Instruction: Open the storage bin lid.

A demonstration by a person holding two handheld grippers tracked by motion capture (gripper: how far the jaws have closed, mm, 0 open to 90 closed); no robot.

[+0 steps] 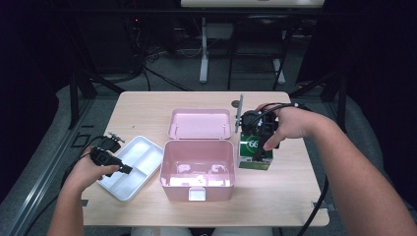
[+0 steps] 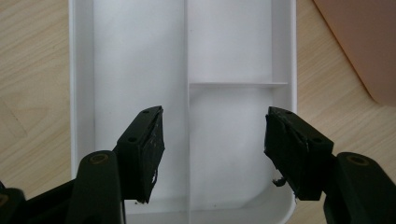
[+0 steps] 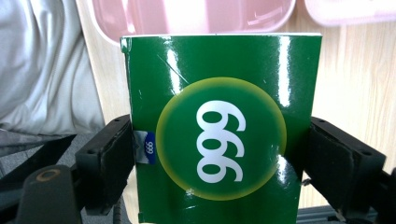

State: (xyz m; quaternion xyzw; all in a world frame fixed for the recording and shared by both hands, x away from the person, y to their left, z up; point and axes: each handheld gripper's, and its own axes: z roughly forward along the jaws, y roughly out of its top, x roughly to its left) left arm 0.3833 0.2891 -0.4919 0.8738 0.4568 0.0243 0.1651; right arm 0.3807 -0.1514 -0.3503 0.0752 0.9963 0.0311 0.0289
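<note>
High view: right hand (image 1: 290, 123) atop green box (image 1: 255, 156)

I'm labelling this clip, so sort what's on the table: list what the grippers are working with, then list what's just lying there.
In use:
- green box, clamped by the right gripper
- white divided tray, under the open left gripper
- open pink case, probably where the box goes

Lying about:
- nothing else on the wooden table

Glossy green carton (image 3: 219, 135), smooth white tray (image 2: 140, 56), seemingly plastic, wood-grain table (image 1: 275, 191)
</note>
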